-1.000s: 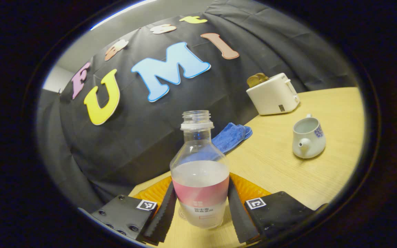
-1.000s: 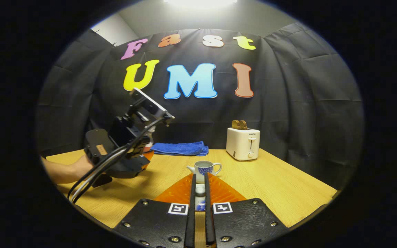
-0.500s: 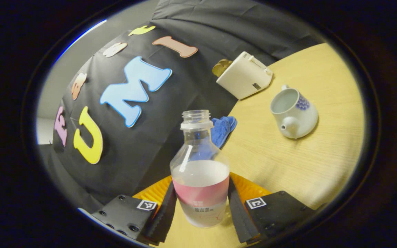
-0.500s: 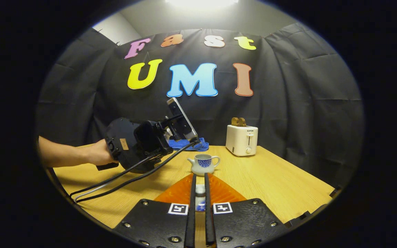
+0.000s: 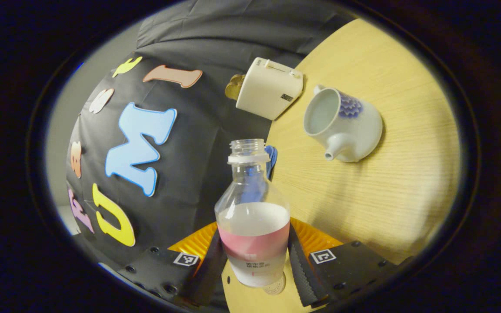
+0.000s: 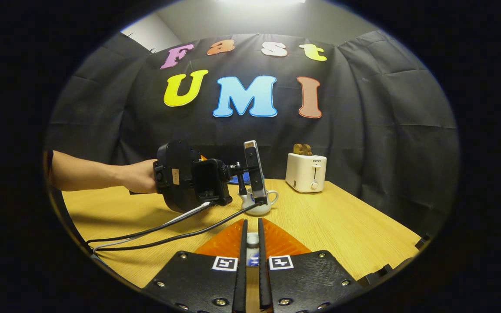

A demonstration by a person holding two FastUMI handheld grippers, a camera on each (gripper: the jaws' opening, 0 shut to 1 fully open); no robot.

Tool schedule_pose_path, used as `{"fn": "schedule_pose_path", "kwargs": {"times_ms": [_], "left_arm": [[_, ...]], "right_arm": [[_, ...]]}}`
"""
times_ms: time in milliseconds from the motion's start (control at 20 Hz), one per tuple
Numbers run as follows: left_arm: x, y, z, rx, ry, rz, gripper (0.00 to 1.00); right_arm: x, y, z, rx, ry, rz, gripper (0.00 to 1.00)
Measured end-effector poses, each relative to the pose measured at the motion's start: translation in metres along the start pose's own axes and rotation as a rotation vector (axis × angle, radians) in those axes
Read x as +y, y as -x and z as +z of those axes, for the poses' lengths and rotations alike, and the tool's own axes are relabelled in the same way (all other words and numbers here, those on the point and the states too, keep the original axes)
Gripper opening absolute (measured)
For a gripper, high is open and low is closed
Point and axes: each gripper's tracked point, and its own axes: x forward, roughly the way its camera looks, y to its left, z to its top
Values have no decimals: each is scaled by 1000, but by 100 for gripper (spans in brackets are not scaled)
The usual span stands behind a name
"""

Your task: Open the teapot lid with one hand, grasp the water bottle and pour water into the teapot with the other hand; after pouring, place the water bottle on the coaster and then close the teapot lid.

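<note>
While the left gripper (image 5: 254, 267) clamps the water bottle (image 5: 252, 217) between its fingers, the right gripper (image 6: 250, 261) pinches the lid (image 6: 252, 240); teapot (image 5: 342, 124) open.

In the right gripper view the left tongs (image 6: 189, 182) cover most of the teapot (image 6: 262, 206); the towel (image 6: 244, 178) barely peeks out behind them.

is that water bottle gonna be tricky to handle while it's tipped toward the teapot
Probably a bit. The water bottle has no cap and looks roughly half full, so the water will likely slosh and shift its weight as it tilts. Its clear walls look thin, so a hard squeeze from the left gripper might flex them. The smooth label could slip. The teapot opening looks wide, which should forgive some wobble.
</note>
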Motion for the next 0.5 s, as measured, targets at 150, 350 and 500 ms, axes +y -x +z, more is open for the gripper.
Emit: {"fn": "schedule_pose_path", "kwargs": {"times_ms": [150, 350, 500], "left_arm": [[1, 2, 6, -10, -62, 5, 84], [1, 3, 9, -2, -162, -15, 85], [0, 4, 12, -10, -209, -18, 85]], "right_arm": [[-1, -1, -2, 6, -8, 0, 12], [-3, -2, -1, -1, -12, -4, 12], [-5, -3, -3, 2, -14, -6, 12]]}}
